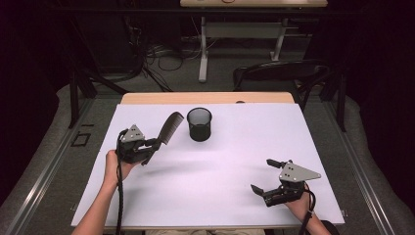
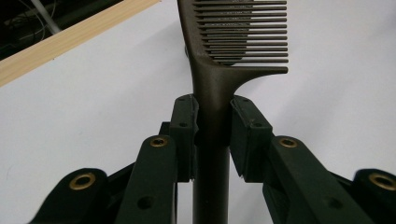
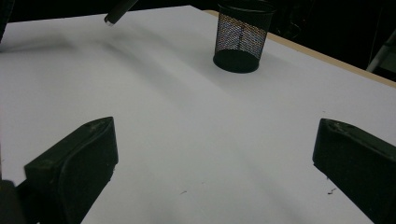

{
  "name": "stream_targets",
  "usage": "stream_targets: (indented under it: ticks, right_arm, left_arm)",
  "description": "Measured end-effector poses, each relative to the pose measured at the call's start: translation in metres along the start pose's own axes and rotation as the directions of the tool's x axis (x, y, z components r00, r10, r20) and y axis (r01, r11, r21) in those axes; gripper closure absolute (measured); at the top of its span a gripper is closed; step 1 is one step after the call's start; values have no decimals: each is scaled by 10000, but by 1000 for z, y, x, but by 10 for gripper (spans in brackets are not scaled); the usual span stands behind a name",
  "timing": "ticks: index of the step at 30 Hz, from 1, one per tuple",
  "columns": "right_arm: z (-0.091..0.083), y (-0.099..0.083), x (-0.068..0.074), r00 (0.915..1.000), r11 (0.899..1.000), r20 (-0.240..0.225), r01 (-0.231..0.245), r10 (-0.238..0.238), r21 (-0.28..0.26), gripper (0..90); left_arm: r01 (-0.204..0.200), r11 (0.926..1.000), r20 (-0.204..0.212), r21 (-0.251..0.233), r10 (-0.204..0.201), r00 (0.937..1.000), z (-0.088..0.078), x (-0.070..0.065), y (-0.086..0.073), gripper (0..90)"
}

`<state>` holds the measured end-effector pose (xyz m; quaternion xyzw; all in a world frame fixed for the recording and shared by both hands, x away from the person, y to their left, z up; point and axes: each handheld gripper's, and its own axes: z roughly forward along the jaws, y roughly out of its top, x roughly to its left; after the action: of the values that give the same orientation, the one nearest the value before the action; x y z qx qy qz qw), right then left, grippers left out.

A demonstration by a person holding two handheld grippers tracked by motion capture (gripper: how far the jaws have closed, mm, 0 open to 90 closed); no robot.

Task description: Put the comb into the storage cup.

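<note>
High view: the left gripper (image 1: 155,143) holds a dark comb (image 1: 170,127) aloft, tilted toward the mesh cup (image 1: 199,124) on the white table (image 1: 235,161); the right gripper (image 1: 268,175) rests apart, jaws spread and empty. Left gripper view: both pads clamp the comb's handle (image 2: 211,135). Right gripper view: the cup (image 3: 240,39) stands ahead. The carrying step appears underway; the next move likely calls for aligning the comb over the cup's mouth.

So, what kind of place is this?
Probably a lab or recording workspace: a table under a white sheet, loose cables on the floor behind it, and a second desk farther back.
</note>
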<state>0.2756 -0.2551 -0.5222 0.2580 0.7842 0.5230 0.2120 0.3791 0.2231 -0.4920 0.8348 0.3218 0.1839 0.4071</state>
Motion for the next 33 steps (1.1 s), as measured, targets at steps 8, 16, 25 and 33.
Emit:
stream_targets:
  ticks: [8,16,25,33]
  right_arm:
    - [0,0,-1,10000,10000,23,-46,46,-73,0]
    - [0,0,-1,10000,10000,71,-39,39,-5,0]
    - [0,0,-2,10000,10000,60,-44,44,-12,0]
    - [0,0,-1,10000,10000,66,-41,41,10,0]
  left_arm:
    - [305,9984,-77,-466,-308,9995,0,2,1,725]
    - [634,9947,-242,-809,-656,9976,1,5,2,724]
    - [725,9922,-273,-1016,-756,9968,1,6,6,724]
    - [853,9862,-411,-1418,-920,9949,-1,8,9,724]
